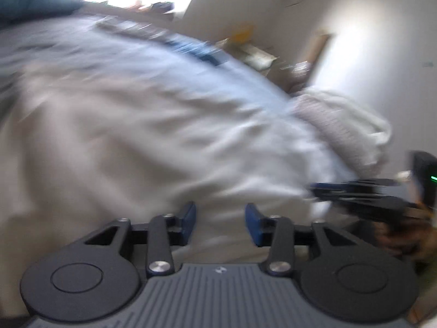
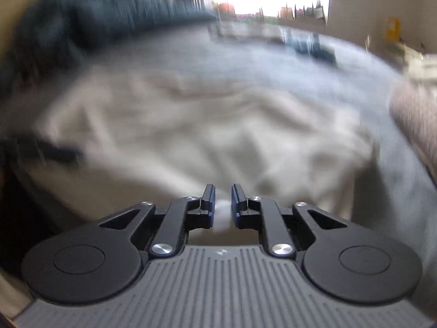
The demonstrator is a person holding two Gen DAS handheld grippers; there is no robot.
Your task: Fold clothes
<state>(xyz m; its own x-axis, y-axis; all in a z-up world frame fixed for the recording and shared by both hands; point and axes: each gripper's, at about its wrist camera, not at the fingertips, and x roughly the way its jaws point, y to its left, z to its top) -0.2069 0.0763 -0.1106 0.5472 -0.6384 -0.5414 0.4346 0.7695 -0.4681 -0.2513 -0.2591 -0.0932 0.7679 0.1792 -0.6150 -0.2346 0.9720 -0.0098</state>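
Pinching a bunch of the pale garment (image 2: 207, 125), right tool (image 2: 223, 201) gathers an edge for folding; left tool (image 1: 220, 220) is spread slightly, cloth between its fingers.

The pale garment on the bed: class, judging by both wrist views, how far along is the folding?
Done: nothing looks folded; the pale garment lies spread and rumpled on the bed. In hand: the right gripper pinches a bit of its near edge, while the left gripper has its jaws apart over the cloth. Left: the folding itself. Heavy blur hides finer detail.
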